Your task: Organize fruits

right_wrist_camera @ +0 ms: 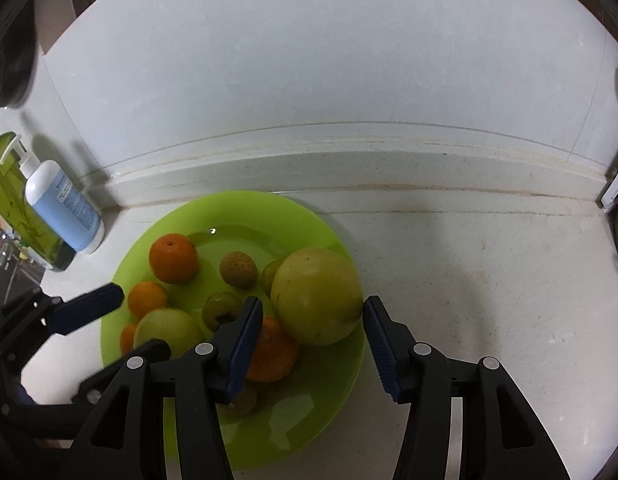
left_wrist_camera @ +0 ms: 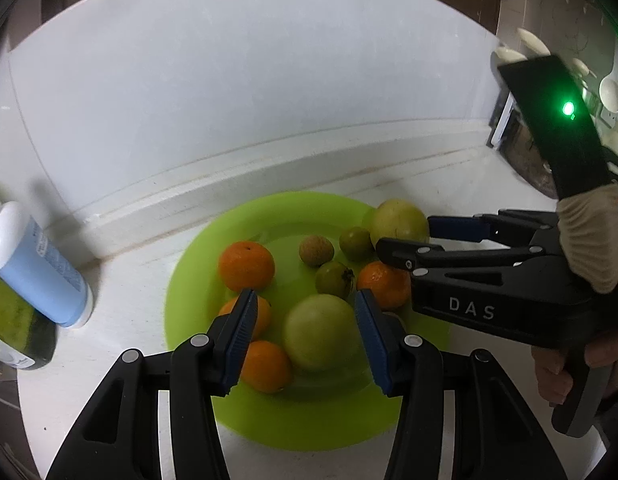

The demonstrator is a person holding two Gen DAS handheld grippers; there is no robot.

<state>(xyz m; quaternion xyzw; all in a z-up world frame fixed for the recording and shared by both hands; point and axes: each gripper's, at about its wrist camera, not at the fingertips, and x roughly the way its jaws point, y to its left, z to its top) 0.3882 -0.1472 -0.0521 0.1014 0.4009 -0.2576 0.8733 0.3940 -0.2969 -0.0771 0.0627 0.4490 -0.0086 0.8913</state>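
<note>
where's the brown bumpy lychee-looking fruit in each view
Left wrist: lychee-like fruit sits centre frame, toward the plate's far side.
Right wrist: same fruit sits left of centre, left of the big green fruit.
Shared landmark: blue-and-white bottle beyond the green plate.

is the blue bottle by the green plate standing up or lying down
Standing up. The blue bottle rests on its base on the counter, white cap on top, beside the plate; its lean looks like lens distortion.
</note>
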